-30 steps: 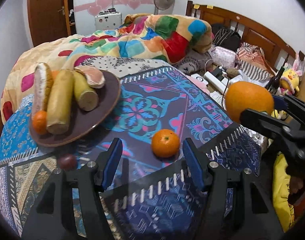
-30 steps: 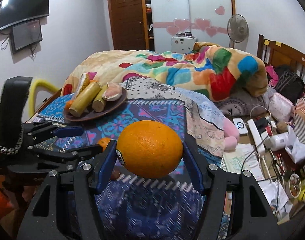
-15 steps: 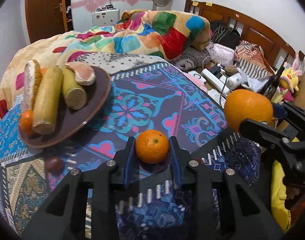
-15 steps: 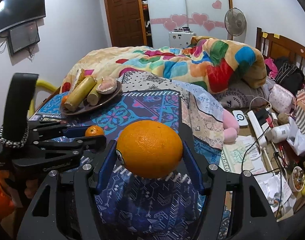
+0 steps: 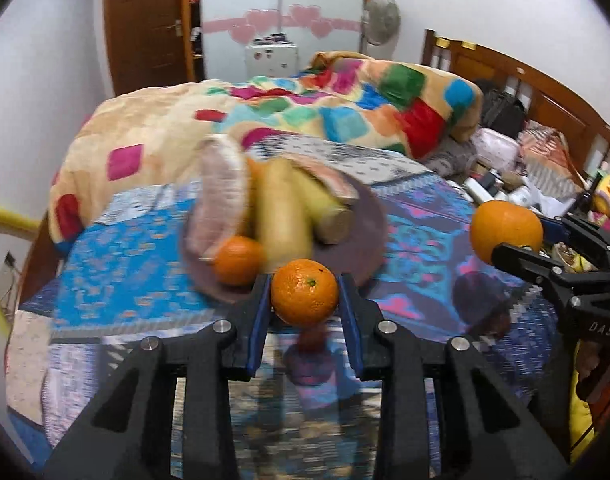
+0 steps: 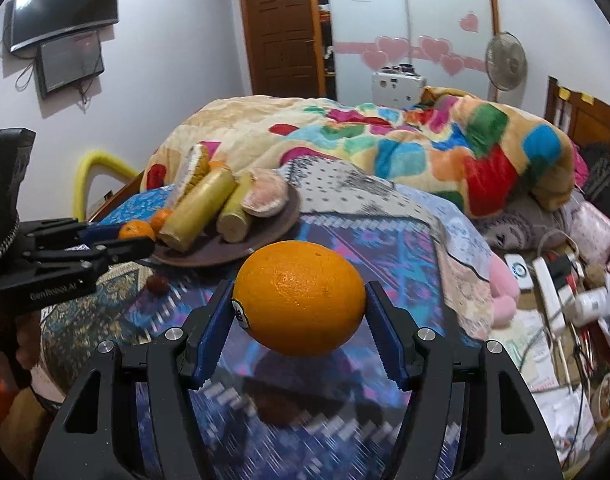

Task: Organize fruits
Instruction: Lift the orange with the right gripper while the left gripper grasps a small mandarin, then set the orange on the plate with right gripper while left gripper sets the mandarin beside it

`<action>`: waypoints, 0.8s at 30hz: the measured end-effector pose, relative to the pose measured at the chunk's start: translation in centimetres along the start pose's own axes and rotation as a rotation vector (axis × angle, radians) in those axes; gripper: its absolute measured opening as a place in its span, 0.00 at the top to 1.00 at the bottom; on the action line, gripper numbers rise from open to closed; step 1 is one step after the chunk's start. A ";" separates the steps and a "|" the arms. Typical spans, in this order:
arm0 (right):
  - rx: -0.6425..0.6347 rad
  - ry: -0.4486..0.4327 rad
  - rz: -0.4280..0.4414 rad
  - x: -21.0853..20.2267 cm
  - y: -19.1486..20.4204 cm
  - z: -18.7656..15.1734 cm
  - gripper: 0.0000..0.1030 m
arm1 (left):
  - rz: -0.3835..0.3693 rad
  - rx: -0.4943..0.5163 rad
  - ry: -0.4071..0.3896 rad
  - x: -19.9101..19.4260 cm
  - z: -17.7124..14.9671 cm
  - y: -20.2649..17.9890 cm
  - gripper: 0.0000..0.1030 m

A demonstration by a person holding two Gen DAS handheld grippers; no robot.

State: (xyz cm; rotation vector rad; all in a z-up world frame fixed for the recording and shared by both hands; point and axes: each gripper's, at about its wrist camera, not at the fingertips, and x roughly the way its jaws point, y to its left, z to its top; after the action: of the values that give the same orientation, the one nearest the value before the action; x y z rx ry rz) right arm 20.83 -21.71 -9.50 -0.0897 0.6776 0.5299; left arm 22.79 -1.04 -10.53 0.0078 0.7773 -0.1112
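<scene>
My left gripper is shut on a small tangerine and holds it in the air just in front of the brown plate. The plate carries sugarcane pieces, pomelo slices and another tangerine. My right gripper is shut on a large orange above the patterned cloth; it also shows in the left wrist view. The left gripper with its tangerine appears at the left of the right wrist view, next to the plate.
A small dark red fruit lies on the cloth near the plate. A colourful blanket is heaped on the bed behind. Clutter and a power strip lie on the floor at right. A wooden headboard stands at far right.
My left gripper closed on the small tangerine, lifted it off the cloth and moved toward the plate. My right gripper still holds the large orange and moved closer to the plate.
</scene>
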 end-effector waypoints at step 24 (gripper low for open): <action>-0.182 0.085 -0.004 8.3 6.7 3.8 0.40 | 0.043 -0.063 0.025 4.9 2.1 7.4 0.68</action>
State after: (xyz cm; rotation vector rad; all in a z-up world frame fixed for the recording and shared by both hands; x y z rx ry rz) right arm 25.11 -11.40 -11.03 -0.2849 0.7109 0.5860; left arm 28.46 5.74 -12.75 -0.0339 0.8046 -0.0458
